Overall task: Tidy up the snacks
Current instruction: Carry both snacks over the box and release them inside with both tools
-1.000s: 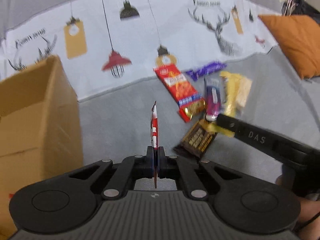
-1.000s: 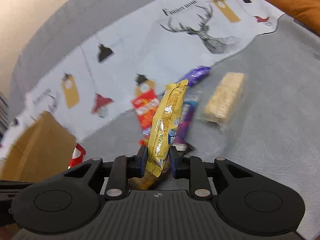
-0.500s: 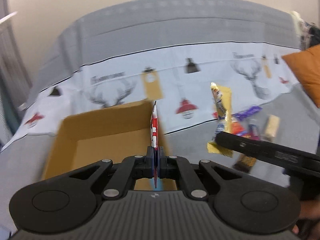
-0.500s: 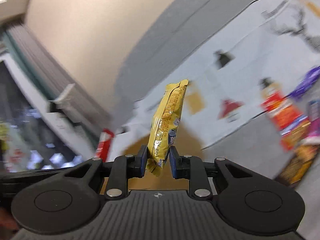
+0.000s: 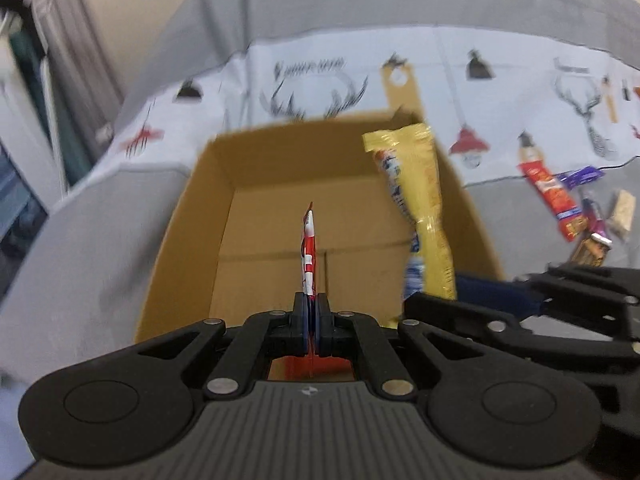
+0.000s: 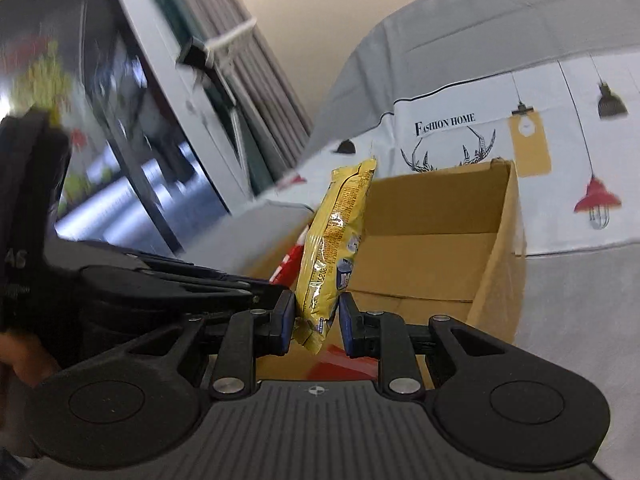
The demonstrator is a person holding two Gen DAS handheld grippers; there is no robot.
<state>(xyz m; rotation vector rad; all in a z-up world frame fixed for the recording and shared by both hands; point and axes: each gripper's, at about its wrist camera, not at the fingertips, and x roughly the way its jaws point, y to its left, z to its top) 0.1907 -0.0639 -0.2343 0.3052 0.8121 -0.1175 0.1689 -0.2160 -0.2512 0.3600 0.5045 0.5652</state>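
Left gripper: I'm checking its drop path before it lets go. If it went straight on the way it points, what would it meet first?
Probably the inside floor of the cardboard box. The left gripper, shut on the red-and-white packet, points down into the open box; nothing shows between, though depth is hard to judge.

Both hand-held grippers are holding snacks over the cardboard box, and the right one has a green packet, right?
Not quite. The right hand-held gripper holds a yellow packet, not a green one, as the right wrist view shows. The rest is right: the left hand-held gripper pinches a red and white packet, both over the cardboard box.
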